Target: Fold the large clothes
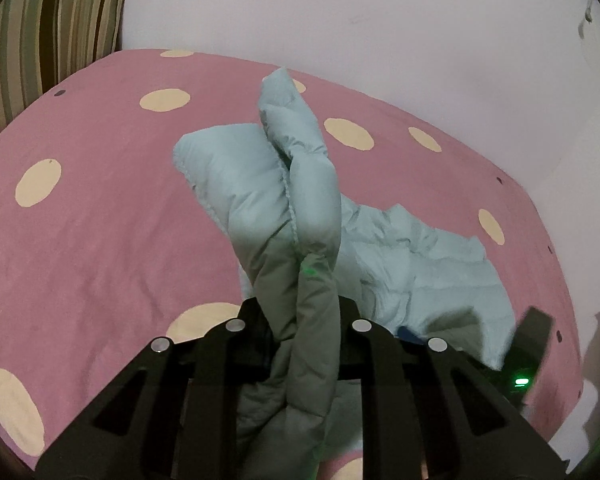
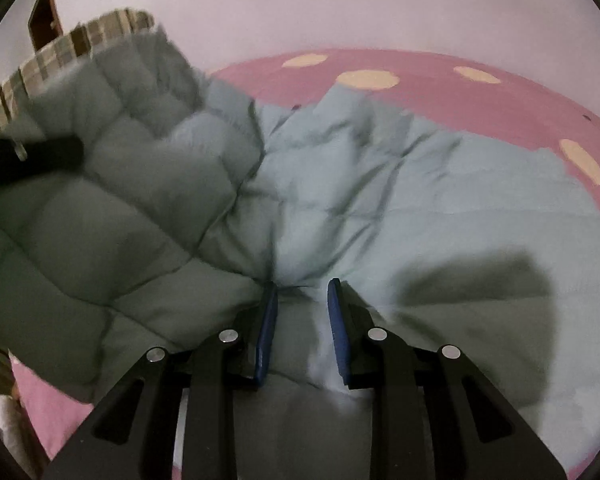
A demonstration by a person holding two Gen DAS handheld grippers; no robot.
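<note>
Jaws: my left gripper (image 1: 300, 312) is clamped on a bunched fold of the pale blue quilted jacket (image 1: 260, 184) | my right gripper (image 2: 302, 312) pinches its hem | jacket lies on the pink dotted bed (image 1: 100, 200), partly lifted

Both grippers point steeply downward, the left gripper (image 1: 300, 304) clamped tight on bunched padded fabric, the right gripper (image 2: 302, 312) pinching a fold between blue pads (image 2: 267, 332).
</note>
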